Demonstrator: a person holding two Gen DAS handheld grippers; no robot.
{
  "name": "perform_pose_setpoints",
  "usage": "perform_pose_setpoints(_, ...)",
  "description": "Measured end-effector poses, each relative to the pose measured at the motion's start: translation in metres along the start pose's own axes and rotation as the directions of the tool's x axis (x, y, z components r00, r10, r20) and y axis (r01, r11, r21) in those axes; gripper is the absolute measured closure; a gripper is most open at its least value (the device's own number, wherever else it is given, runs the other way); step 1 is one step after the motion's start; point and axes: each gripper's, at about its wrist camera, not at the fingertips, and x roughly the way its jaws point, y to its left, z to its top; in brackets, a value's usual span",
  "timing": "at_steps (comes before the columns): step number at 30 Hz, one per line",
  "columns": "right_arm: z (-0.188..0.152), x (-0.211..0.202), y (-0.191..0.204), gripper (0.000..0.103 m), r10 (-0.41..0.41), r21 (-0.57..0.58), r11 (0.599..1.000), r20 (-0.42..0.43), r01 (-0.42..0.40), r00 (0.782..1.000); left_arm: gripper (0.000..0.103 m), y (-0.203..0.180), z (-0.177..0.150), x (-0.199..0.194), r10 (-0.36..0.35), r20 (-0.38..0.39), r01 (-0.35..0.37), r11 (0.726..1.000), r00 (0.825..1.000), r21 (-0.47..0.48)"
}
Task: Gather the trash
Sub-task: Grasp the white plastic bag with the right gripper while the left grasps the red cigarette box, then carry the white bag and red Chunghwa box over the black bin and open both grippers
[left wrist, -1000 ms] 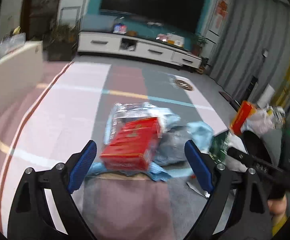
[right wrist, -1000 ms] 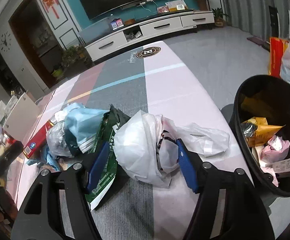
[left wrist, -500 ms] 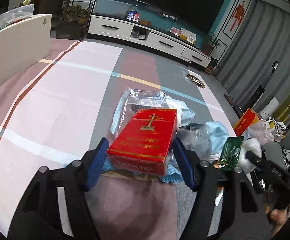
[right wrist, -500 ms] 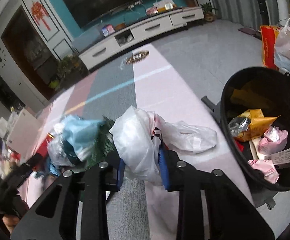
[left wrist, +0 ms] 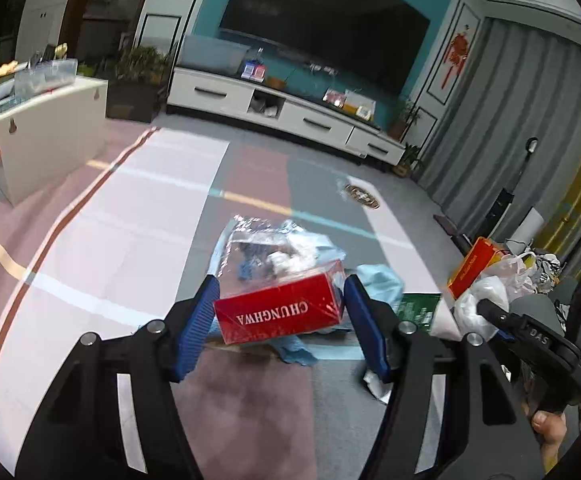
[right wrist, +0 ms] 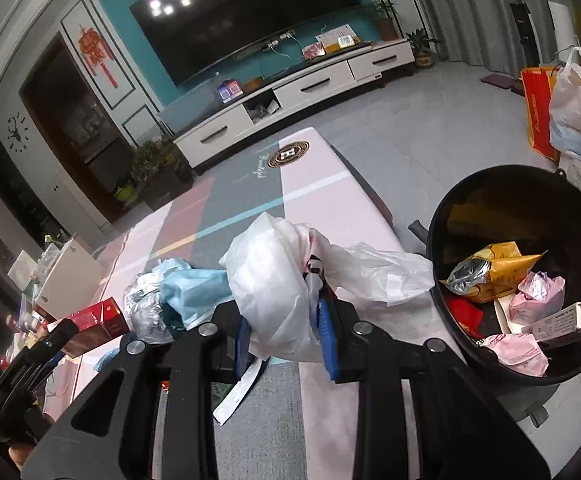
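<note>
— What's in your left gripper (left wrist: 280, 314)?

— My jaws are clamped on the red carton (left wrist: 278, 312), one blue pad on each end, lifted off the striped rug (left wrist: 130, 248), above the rest of the litter.

— And the right gripper (right wrist: 284, 334)?

— Its jaws are pinched narrow on a crumpled white plastic bag (right wrist: 274, 276), held clear of the rug. The black bin (right wrist: 486, 184) sits just to its right, with wrappers already inside.
</note>
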Motion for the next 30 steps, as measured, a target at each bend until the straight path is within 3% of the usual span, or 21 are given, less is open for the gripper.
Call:
perform_pose_setpoints(10, -0.005, -0.035, 0.005, 0.073, -0.069, -0.074, 0.994, 0.068, 0.074, 0.995, 0.039, -0.029, -0.004, -0.035, -0.047, 0.052, 0.043, 0.997, 0.998, 0.064)
perform_pose_setpoints(21, -0.003, -0.071, -0.021, 0.073, -0.112, -0.067, 0.99, 0.134, 0.121, 0.985, 0.04, -0.081, -0.012, -0.05, -0.091, 0.066, 0.079, 0.982, 0.994, 0.17)
perform_pose_setpoints(30, 0.003, -0.089, -0.048, 0.073, -0.199, -0.036, 0.977, 0.176, 0.208, 0.964, 0.039, -0.159, -0.017, -0.039, -0.181, 0.024, 0.165, 0.94, 0.983, 0.297)
